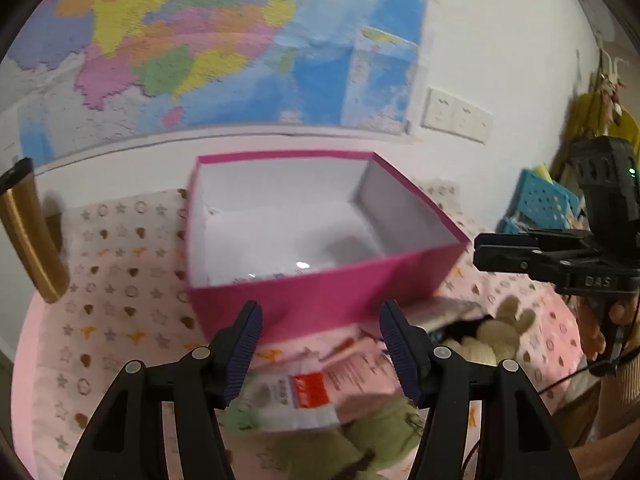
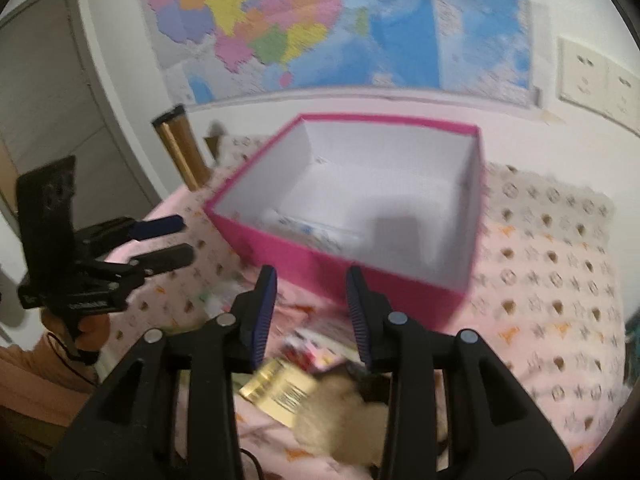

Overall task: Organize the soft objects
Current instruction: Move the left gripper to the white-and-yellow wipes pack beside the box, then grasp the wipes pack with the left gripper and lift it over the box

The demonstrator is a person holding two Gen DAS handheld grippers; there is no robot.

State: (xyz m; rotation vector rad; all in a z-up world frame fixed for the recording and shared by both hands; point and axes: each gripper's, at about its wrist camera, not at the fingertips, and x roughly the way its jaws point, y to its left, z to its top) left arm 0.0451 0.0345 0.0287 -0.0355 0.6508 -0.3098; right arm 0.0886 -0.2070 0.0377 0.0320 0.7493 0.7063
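A coloured map (image 1: 224,44) covered the white wall (image 1: 492,32) above a desk draped in a pink patterned cloth (image 1: 120,280). Socket plates (image 1: 458,114) sat right of the map; a grey door (image 2: 44,92) stood at left.

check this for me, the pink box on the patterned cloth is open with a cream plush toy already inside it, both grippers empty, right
Not quite. The cream plush toy is not inside the pink box; it lies on the patterned cloth in front of it, as the right wrist view shows. The box is open, and the left gripper and right gripper are both empty.
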